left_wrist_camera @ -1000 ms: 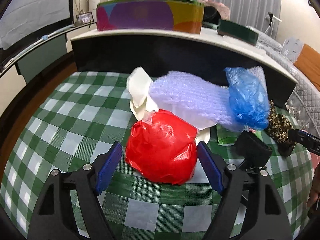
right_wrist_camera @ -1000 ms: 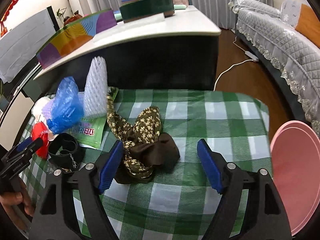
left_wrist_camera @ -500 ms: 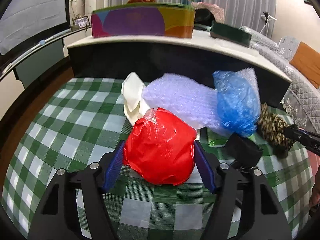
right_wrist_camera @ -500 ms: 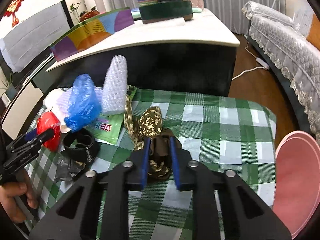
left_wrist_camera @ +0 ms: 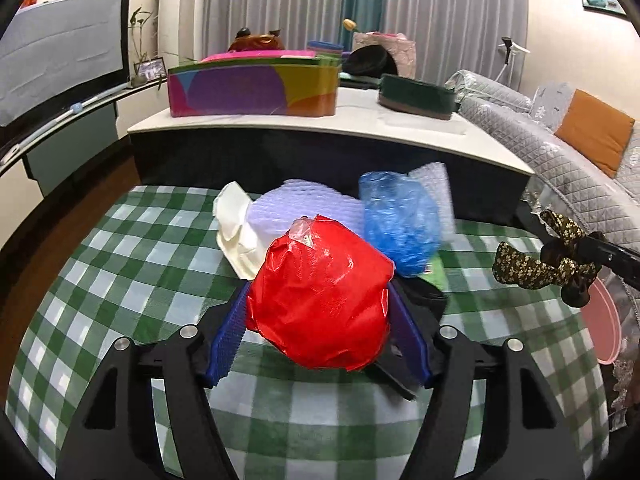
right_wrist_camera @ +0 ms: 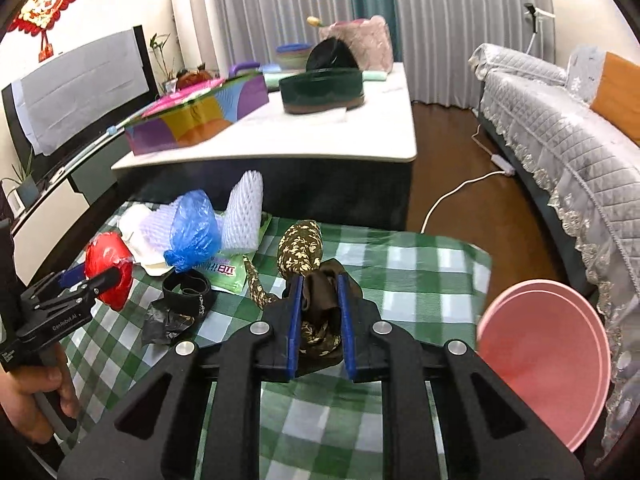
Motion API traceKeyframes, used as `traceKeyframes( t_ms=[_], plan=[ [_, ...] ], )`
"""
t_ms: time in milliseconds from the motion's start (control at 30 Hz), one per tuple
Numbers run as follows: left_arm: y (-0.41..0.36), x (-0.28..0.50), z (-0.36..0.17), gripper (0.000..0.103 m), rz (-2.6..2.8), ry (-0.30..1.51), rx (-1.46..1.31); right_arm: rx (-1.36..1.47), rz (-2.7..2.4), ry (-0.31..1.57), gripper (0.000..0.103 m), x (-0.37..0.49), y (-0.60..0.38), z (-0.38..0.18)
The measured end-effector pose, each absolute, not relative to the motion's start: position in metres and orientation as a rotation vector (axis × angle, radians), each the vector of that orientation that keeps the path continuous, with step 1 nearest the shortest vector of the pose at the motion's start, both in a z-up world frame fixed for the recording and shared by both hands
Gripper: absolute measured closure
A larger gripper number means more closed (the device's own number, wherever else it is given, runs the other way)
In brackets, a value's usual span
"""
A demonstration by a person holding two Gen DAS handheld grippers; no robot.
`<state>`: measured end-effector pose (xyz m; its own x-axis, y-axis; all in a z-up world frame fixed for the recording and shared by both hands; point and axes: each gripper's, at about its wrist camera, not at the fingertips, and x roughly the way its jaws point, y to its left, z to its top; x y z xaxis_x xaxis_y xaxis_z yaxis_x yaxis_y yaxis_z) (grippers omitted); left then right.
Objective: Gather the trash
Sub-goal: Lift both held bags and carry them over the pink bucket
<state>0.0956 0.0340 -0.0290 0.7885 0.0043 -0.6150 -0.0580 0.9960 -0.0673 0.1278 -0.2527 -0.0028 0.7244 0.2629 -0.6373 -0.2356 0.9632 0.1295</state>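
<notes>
Left tool (left_wrist_camera: 318, 334) clenches the red bag (left_wrist_camera: 320, 296), right tool (right_wrist_camera: 319, 322) the cloth (right_wrist_camera: 316, 300); that dangling tail might snag before the pink bin (right_wrist_camera: 548, 356).

black claw (right_wrist_camera: 319, 320), blue pads (right_wrist_camera: 294, 328), silver screws

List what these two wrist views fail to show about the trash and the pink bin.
- Inside of the crumpled red plastic bag: opaque in both views.
- Black strap: in the left wrist view, mostly hidden behind the red bag.
- Round pink plastic bin: cut off by the frame edge in both views; its contents are unseen.
- Lettering on the green printed packet: too small, partly covered by the crumpled blue plastic bag.
</notes>
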Motion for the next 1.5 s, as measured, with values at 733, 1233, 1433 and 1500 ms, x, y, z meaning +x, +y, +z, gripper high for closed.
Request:
traceKeyframes(
  t_ms=[733, 1233, 1433, 1500],
  plan=[
    [-0.019, 0.063, 0.001, 0.038, -0.071, 0.607, -0.03, 0.053, 0.146, 0.602, 0.086, 0.067, -0.319, 0.032],
    [-0.074, 0.063, 0.005, 0.038, -0.177, 0.592, 0.001, 0.044, 0.017, 0.587, 0.086, 0.051, -0.366, 0.04],
    [-0.107, 0.071, 0.01, 0.038, -0.255, 0.596, 0.012, 0.033, -0.07, 0.598, 0.086, 0.051, -0.391, 0.041],
    [-0.121, 0.075, 0.011, 0.038, -0.286, 0.594, 0.014, 0.035, -0.1, 0.604, 0.086, 0.053, -0.402, 0.04]
  ],
)
